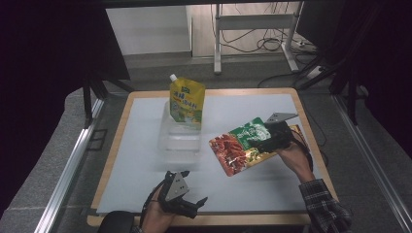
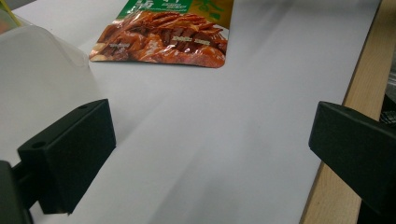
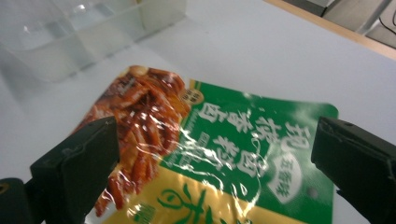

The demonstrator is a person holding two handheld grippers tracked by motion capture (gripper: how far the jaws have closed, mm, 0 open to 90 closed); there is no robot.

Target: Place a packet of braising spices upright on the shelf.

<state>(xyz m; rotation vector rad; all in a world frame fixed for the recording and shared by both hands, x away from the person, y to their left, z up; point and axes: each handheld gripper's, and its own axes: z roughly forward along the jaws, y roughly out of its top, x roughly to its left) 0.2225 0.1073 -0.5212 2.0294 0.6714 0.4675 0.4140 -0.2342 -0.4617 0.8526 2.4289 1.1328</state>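
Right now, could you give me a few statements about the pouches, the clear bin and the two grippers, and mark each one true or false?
1. The yellow spouted pouch stands upright in the clear plastic bin. True.
2. The right gripper is clamped shut on the yellow pouch. False: its jaws are spread wide over the red and green snack pouch, which lies flat on the white mat.
3. The left gripper is open and holds nothing. True.
4. The snack pouch is inside the bin. False: it lies on the mat to the right of the bin, apart from it.
5. The left gripper sits near the mat's front edge. True.
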